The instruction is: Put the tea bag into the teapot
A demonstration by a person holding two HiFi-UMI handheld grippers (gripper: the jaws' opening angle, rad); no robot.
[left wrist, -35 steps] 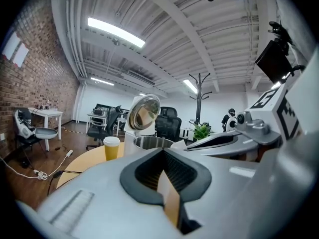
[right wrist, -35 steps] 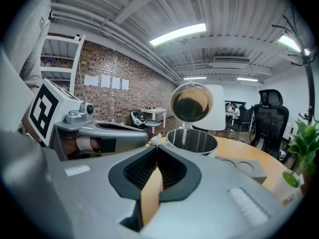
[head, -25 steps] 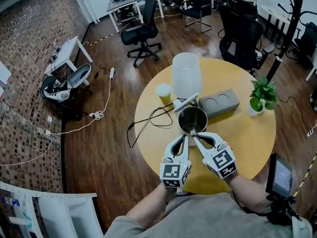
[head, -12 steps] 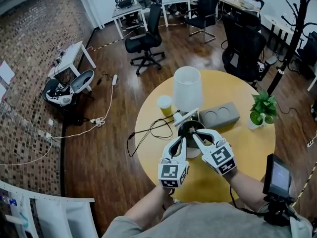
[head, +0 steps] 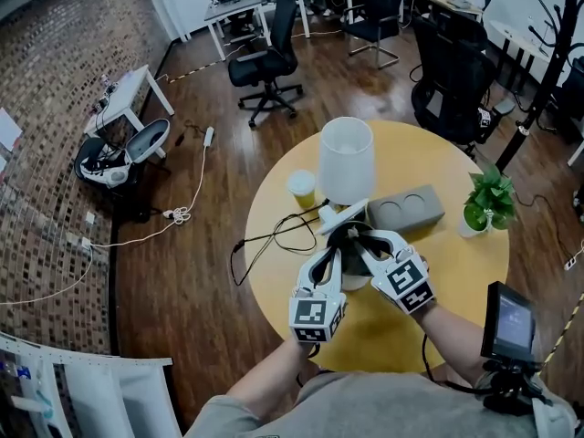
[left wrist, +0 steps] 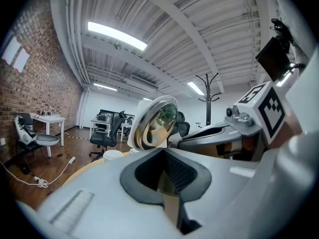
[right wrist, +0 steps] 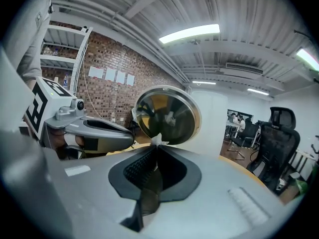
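Two claws meet over a round yellow table (head: 456, 272), their tips angled toward each other. Well off to the left of the left claw (left wrist: 164, 148), and somewhat ahead of it, stands a paper cup (head: 301, 186). A black cable (head: 274, 237) loops across the tabletop closer to that claw's left side. Ahead of both claws rises a tall white lampshade (head: 345, 158). The left claw has its jaws closed tip to tip with nothing showing between them. The steel teapot (left wrist: 155, 123) sits directly in front of those tips, lid off and its shiny inside open to view. I cannot tell whether the tips touch its rim. Just to the right, the right claw (right wrist: 156, 146) is pinched on a small white scrap, the tea bag (right wrist: 157, 139). The scrap pokes out past the claw's tips and sits against the near rim of the teapot's mouth, not down inside it. From above, both sets of tips lie over the teapot. Ahead and to the right of the right claw lies a grey box (head: 406, 210) with two round hollows in its top. A small potted plant (head: 488, 199) stands farther to the right, near the table's edge. Behind and to the right of that claw, beside the person's forearm, a small screen (head: 514, 322) hangs off the table.
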